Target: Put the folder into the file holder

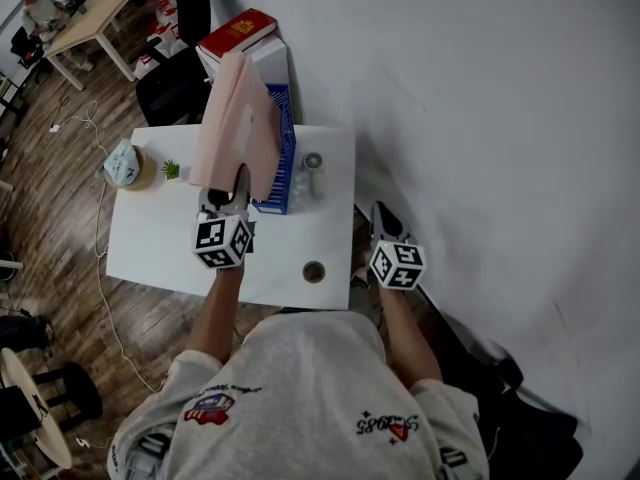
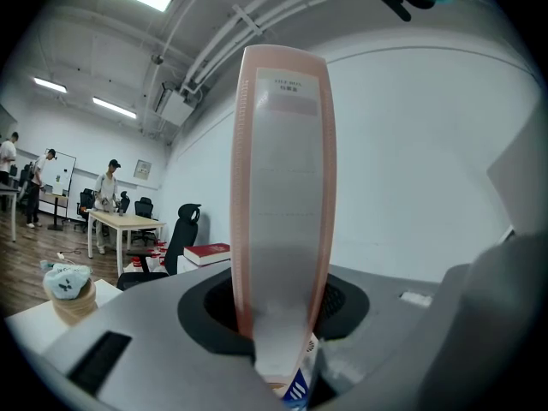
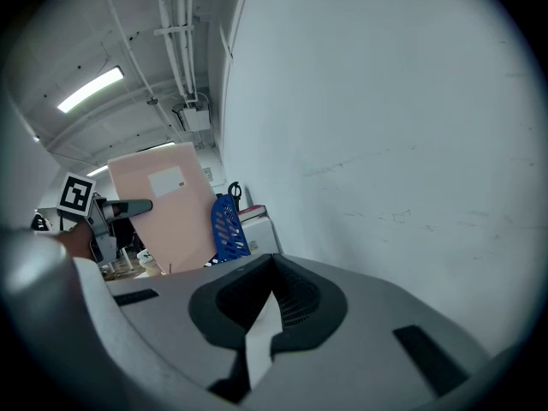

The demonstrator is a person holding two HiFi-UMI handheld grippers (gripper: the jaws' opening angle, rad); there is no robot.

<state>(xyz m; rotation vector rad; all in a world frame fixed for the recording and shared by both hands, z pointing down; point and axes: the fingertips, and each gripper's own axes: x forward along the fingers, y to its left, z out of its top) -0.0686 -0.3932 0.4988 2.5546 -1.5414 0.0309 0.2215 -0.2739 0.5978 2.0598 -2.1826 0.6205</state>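
Standing at a white table [image 1: 170, 243], a person holds a gripper in each hand. The left gripper [image 1: 228, 184] has its jaws clamped on the lower edge of a pink folder [image 1: 236, 118]. The folder stands upright on edge and leans a little. In the left gripper view its spine [image 2: 282, 204] rises straight up out of the jaws, with a pale label near the top.

The folder is raised over the back of the table, just beside the blue file holder [image 1: 286, 158], on the side away from the wall. From the right gripper view its broad face [image 3: 163, 208] sits close against the holder [image 3: 227, 225]. Whether its bottom corner has gone in, I cannot tell.

The right gripper [image 1: 385, 216] hangs off the table's right edge, near the white wall, well apart from the folder. Its jaws are closed together with nothing between them.

Behind the table lies a red book [image 1: 238, 33] on a white box, and a small green plant [image 1: 171, 169] sits by the table's left edge.
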